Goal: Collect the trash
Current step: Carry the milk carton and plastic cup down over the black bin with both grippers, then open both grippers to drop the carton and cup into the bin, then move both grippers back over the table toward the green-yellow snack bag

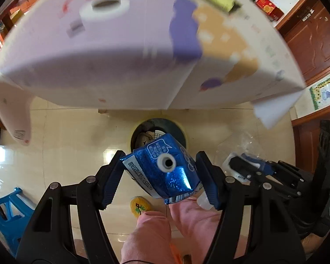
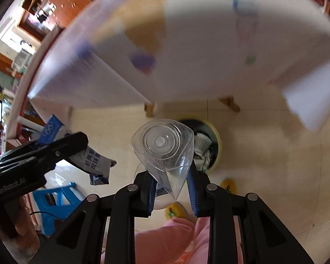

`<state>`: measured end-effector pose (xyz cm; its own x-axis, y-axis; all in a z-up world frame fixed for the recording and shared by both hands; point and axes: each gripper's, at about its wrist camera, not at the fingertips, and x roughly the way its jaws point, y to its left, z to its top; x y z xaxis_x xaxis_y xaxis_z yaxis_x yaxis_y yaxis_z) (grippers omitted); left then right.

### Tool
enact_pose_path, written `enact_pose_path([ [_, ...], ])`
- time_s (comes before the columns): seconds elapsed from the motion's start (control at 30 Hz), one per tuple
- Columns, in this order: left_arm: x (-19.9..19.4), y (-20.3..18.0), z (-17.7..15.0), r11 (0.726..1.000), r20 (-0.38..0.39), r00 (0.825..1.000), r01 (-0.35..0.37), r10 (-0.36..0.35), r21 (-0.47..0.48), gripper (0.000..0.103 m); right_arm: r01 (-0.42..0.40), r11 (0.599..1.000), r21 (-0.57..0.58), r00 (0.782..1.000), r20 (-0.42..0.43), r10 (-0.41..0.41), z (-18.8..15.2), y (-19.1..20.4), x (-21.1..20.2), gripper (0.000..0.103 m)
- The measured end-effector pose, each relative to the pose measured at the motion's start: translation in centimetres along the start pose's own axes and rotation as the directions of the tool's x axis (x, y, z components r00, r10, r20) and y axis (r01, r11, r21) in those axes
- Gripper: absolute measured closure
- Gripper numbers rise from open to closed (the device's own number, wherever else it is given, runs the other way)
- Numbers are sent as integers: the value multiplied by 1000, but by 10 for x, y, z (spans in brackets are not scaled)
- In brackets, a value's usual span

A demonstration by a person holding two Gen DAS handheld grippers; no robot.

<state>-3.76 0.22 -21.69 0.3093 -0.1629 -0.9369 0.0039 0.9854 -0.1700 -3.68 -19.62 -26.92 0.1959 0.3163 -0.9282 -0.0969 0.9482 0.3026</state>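
My left gripper (image 1: 161, 176) is shut on a shiny blue drink carton (image 1: 165, 167) with a white round spout, held in the air over the floor. Directly beyond it stands a dark trash bin (image 1: 178, 129) with a yellowish rim and crumpled waste inside. In the right wrist view, my right gripper (image 2: 171, 176) is shut on a crushed clear plastic bottle (image 2: 162, 140), its base facing the camera, just left of the same trash bin (image 2: 218, 145). The left gripper (image 2: 61, 148) with the blue carton (image 2: 95, 160) shows at the left there. The right gripper (image 1: 248, 165) appears at the right in the left wrist view.
A table under a white and lilac cloth (image 1: 121, 66) overhangs the bin, its wooden legs (image 2: 230, 103) close behind. A blue plastic stool (image 1: 6, 206) stands on the tiled floor to the left. Pink trouser legs (image 1: 154, 231) and yellow slippers (image 1: 139, 205) are below. Wooden cabinets (image 1: 308, 39) line the right.
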Motion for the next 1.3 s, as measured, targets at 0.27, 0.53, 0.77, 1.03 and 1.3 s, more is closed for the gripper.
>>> enact_pose_path([
  [0.27, 126, 18, -22, 999, -21, 999, -32, 32, -28, 40, 13, 1000, -3, 999, -42, -14, -17, -42, 124, 78],
  [0.53, 200, 27, -18, 998, -84, 995, -56, 55, -8, 25, 34, 998, 50, 997, -67, -30, -5, -63, 189, 56],
  [0.77, 169, 16, -13, 997, -58, 996, -74, 75, 19, 23, 37, 998, 47, 999, -30, -36, 12, -50, 158, 56],
  [1.03, 72, -5, -8, 996, -67, 995, -74, 77, 45, 23, 45, 998, 42, 999, 14, -46, 20, -11, 45, 53],
  [1.3, -51, -23, 13, 994, 16, 996, -85, 84, 71, 23, 67, 997, 23, 990, 126, -70, 34, 36, -84, 43],
])
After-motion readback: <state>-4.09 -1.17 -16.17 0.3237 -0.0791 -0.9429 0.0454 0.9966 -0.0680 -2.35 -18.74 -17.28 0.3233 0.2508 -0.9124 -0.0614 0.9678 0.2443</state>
